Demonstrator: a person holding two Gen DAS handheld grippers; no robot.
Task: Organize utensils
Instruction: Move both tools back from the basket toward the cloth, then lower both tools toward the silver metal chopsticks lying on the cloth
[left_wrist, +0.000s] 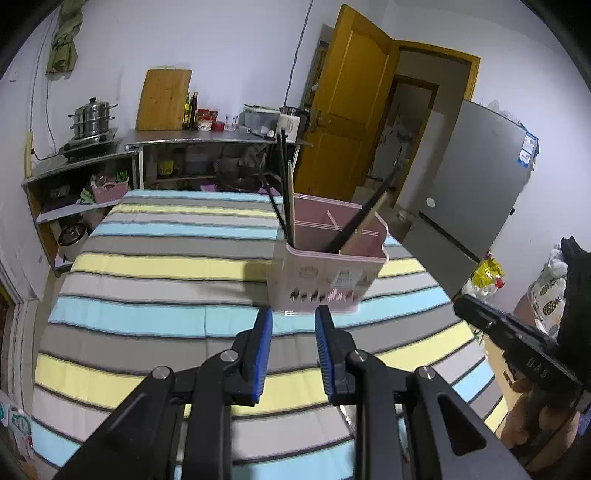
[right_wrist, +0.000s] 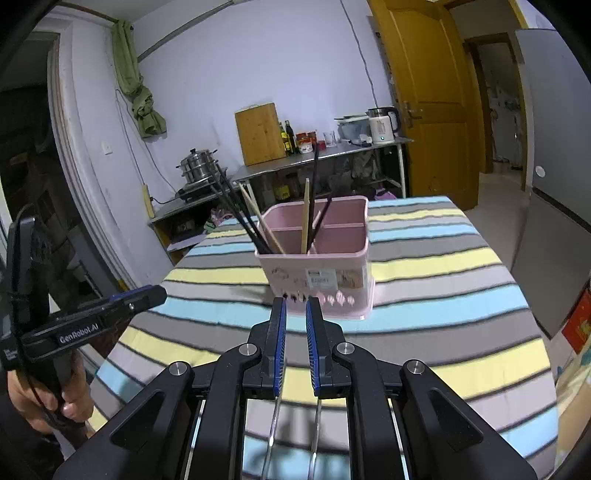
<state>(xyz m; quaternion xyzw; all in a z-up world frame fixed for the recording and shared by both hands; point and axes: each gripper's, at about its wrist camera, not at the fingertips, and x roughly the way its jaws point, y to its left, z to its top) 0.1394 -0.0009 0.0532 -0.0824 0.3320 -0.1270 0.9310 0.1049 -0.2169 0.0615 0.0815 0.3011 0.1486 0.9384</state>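
Nothing is gripped by the left gripper (left_wrist: 293, 314), its blue pads parted a little, and nothing by the right gripper (right_wrist: 295, 304), held narrower with a slim gap. Just beyond both, the pink utensil holder (right_wrist: 317, 273) is seen upright on the striped tablecloth (left_wrist: 155, 266), with chopsticks (right_wrist: 308, 218) leaning in its compartments.

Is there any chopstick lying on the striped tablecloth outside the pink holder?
No: in the right wrist view every chopstick stands inside the pink holder, and the striped tablecloth around it carries none.
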